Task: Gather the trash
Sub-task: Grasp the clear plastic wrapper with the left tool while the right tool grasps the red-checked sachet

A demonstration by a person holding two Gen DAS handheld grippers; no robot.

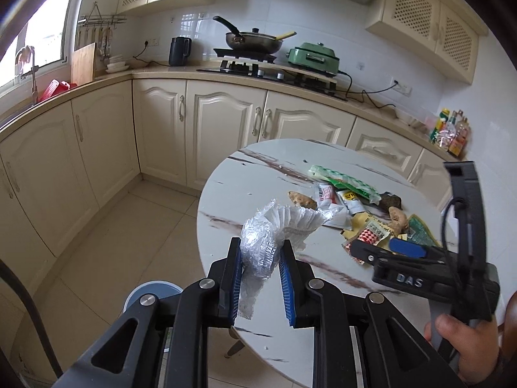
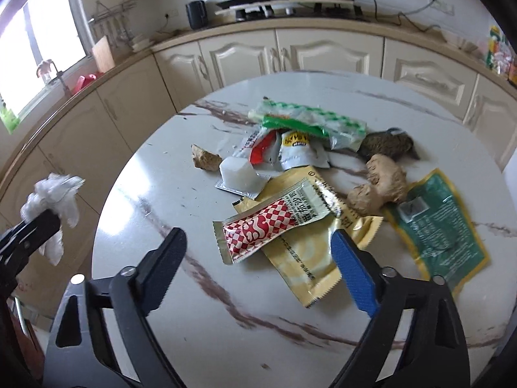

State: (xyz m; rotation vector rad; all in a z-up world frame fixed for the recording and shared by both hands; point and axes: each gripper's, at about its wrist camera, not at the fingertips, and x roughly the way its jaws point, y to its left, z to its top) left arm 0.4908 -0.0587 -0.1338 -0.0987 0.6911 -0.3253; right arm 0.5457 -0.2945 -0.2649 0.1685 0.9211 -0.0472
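The left gripper [image 1: 261, 283] is clamping its blue pads on a crumpled clear plastic wrapper [image 1: 263, 242], jaws nearly together, and is holding it off the left edge of the round marble table [image 2: 206, 329], above the tiled floor where a round blue-rimmed bin [image 1: 152, 292] is showing just below the fingers. The right gripper [image 2: 258, 270] is standing wide with nothing between its pads, hanging over the near side of the litter, one finger left of the red-checked sachet [image 2: 258, 226] and the other on the right over the yellow packet [image 2: 302, 252] under it. The rest of the trash is lying in a loose heap in the middle of the table: a green-and-white bag [image 2: 310, 119], small white sachets [image 2: 297, 150], a white plastic cup [image 2: 237, 173], a green foil pouch [image 2: 442, 223], two knobs of ginger [image 2: 381, 184] and a brown scrap [image 2: 203, 158]. By my judgement the step in hand is twofold: carrying the wrapper to the bin and taking the sachet. For the sachet, the fingers should be coming down flat astride its narrow width, pressing to the tabletop before closing, since a thin slick packet is likely to slide or bring the yellow one along. The wrapper is light and springy, so the left jaws should be parting only once directly above the bin's mouth
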